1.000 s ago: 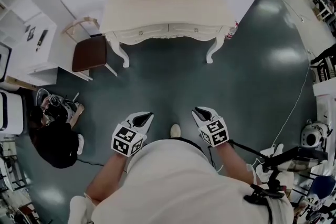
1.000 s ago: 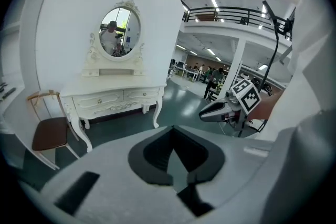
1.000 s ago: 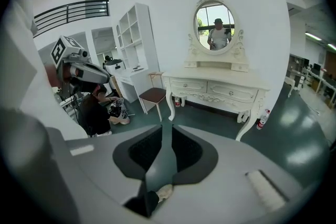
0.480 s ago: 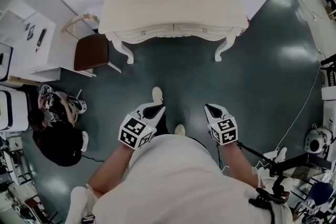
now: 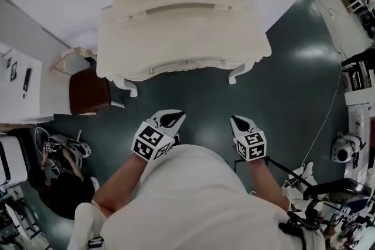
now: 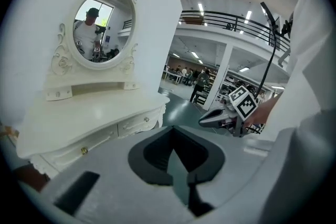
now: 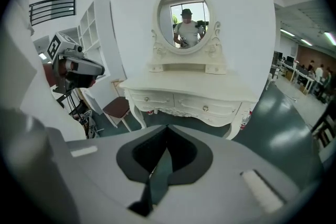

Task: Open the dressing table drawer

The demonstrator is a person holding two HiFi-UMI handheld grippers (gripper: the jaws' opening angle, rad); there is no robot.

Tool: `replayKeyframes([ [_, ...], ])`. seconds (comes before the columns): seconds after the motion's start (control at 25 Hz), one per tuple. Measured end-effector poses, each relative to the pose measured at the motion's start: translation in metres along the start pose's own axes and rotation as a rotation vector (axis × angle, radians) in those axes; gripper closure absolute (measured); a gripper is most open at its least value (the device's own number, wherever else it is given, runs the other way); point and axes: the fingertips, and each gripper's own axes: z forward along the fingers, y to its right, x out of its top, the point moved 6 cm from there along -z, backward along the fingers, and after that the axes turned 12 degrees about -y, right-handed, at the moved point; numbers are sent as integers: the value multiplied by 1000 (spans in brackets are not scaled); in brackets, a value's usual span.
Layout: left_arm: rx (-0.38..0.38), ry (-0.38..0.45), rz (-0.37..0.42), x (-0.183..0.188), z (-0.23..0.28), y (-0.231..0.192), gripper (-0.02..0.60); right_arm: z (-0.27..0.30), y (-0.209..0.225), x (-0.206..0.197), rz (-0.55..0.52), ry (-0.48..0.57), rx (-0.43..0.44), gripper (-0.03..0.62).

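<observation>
Straight ahead, drawer crosswise, front nearest.

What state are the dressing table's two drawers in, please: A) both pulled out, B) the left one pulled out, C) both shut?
C: both drawers sit flush with the front of the dressing table, neither one pulled out.

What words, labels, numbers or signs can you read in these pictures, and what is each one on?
No readable text anywhere.
Left gripper and right gripper: black-and-white square marker patterns only, no letters.
Dressing table: no print visible.
Anything farther off: too small to read.
</observation>
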Motion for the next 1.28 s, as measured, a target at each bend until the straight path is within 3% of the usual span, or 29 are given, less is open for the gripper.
replayKeyframes([
  [0.24,-56,-30,32,32,3,-81,578,38,21,74,93,27,-69,582],
  [0.52,-43,0,-30,70,21,-132,578,71,79,128,135,34,-113,565],
  [0.88,112,39,-105,152,49,-191,578,149,194,231,75,47,-73,551],
  [1.28,203,64,-157,229,99,-223,578,224,292,316,45,34,-27,519],
])
